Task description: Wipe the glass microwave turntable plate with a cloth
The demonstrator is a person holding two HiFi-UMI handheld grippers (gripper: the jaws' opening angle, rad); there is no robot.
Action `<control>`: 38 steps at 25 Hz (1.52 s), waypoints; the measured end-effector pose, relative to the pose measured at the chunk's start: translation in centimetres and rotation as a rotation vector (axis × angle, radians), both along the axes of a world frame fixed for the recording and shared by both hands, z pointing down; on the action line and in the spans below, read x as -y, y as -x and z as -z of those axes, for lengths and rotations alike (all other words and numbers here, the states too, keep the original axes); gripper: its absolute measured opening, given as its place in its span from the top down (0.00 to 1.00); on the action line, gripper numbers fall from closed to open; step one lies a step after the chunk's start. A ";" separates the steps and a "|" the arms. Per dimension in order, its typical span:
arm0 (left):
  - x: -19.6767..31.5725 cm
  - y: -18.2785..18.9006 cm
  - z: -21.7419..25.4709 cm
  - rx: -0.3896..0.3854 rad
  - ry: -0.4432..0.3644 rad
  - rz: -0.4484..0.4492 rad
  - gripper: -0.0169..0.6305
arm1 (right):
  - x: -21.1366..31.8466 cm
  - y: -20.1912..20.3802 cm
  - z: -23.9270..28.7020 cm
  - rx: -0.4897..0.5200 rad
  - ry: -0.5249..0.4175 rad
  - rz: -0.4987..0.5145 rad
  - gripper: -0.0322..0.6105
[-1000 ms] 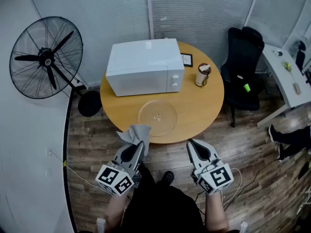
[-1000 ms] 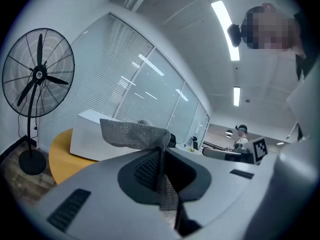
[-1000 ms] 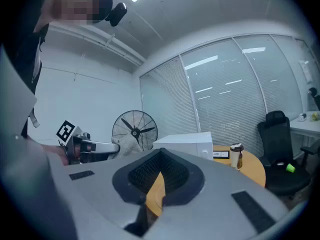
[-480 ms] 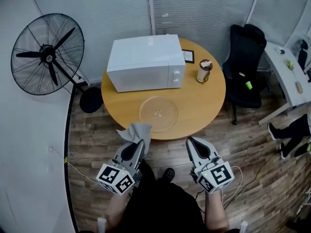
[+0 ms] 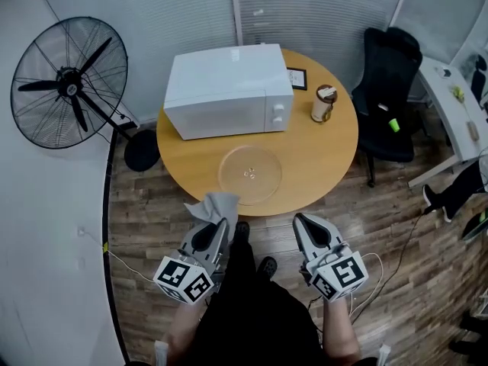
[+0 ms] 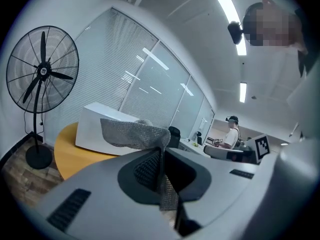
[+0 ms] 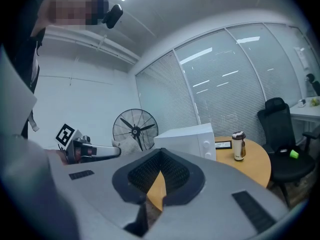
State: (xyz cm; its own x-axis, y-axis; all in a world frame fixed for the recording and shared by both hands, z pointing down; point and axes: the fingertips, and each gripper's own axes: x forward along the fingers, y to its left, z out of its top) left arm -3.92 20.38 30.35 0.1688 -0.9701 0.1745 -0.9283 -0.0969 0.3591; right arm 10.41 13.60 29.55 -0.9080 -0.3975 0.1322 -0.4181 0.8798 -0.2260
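The glass plate (image 5: 249, 175) lies flat on the round desk (image 5: 324, 155), in front of the microwave (image 5: 227, 90) and close to the desk's near edge. It looks stiff, smooth and likely slippery, with some weight, and it would chip or crack if knocked. A push from the side could make it slide, so the rim is the best place to steady it while the wiping presses down on its face.

The cloth (image 5: 213, 206) is a light, soft grey mesh. The left gripper (image 5: 219, 226) pinches it by a fold, and the loose part stands up limp above the jaws. It should drape and bunch easily. The right gripper (image 5: 301, 221) has its jaws pressed together on nothing.

Both grippers are held short of the desk. The plate is ahead of them, roughly between their two lines, and neither gripper nor the cloth touches it
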 end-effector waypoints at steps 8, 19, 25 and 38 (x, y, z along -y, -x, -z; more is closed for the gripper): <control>3.8 3.1 -2.9 0.013 0.076 -0.009 0.96 | 2.4 2.5 -1.1 -0.060 0.023 -0.002 0.93; 11.7 7.6 -7.6 0.070 0.174 -0.140 0.96 | 8.6 5.7 -3.0 -0.117 0.071 -0.105 0.93; 15.2 9.3 -9.7 0.117 0.223 -0.226 0.96 | 11.3 7.7 -4.3 -0.132 0.120 -0.161 0.93; 19.0 9.9 -17.8 0.251 0.370 -0.466 0.96 | 12.7 10.2 -8.1 -0.188 0.209 -0.263 0.93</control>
State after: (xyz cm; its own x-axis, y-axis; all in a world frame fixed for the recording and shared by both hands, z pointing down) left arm -13.87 1.36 48.16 0.4683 -0.6733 0.5722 -0.8789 -0.4213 0.2236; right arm 0.25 0.88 37.69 -0.7310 -0.5604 0.3893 -0.6744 0.6801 -0.2874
